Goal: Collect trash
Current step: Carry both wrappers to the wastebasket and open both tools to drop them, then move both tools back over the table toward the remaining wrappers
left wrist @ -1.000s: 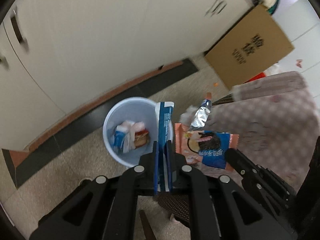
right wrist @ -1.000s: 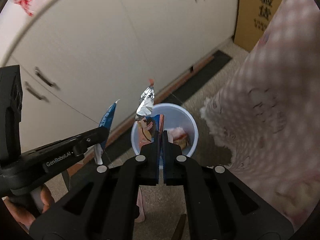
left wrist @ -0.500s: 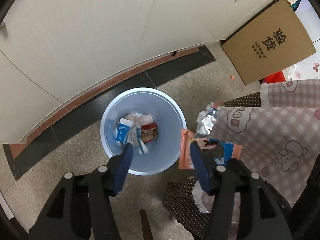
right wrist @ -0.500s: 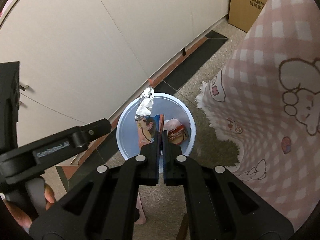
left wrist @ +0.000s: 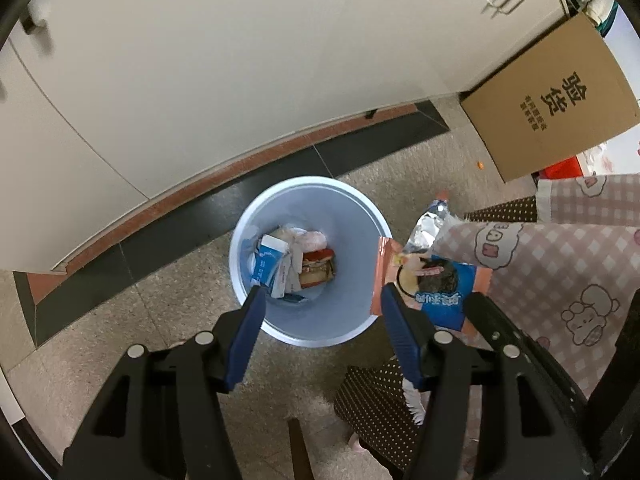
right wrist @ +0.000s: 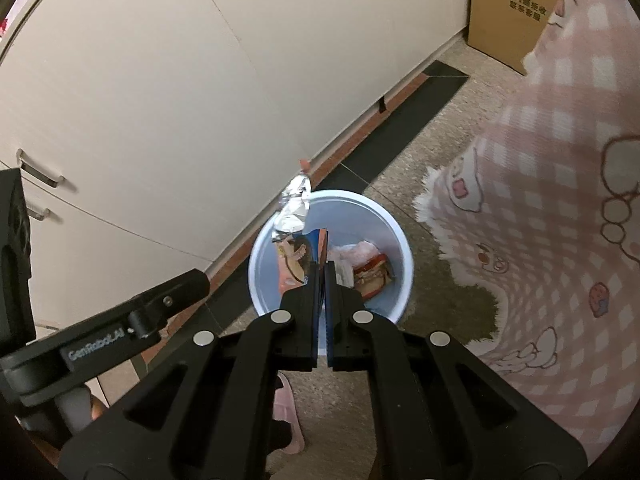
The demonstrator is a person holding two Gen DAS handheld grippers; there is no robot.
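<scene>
A pale blue trash bin [left wrist: 256, 216] stands on the floor by white cabinets and holds a blue-white carton [left wrist: 267, 261] and other wrappers. My left gripper [left wrist: 320, 300] is open and empty above the bin's near rim. My right gripper [right wrist: 323, 270] is shut on an orange-blue snack bag [right wrist: 298, 258] with a silver foil top [right wrist: 294, 210], held over the bin [right wrist: 402, 276]. The bag also shows in the left wrist view [left wrist: 434, 288], at the bin's right rim.
White cabinet doors [left wrist: 240, 60] run behind the bin. A cardboard box [left wrist: 552, 100] leans at the right. A pink checked cloth [right wrist: 560, 240] hangs at the right. A pink slipper [right wrist: 288, 412] and a dotted slipper [left wrist: 372, 412] are on the floor below.
My left gripper opened and the blue-white carton it held dropped into the bin. Both grippers moved more squarely over the bin; the right one keeps its hold on the snack bag.
</scene>
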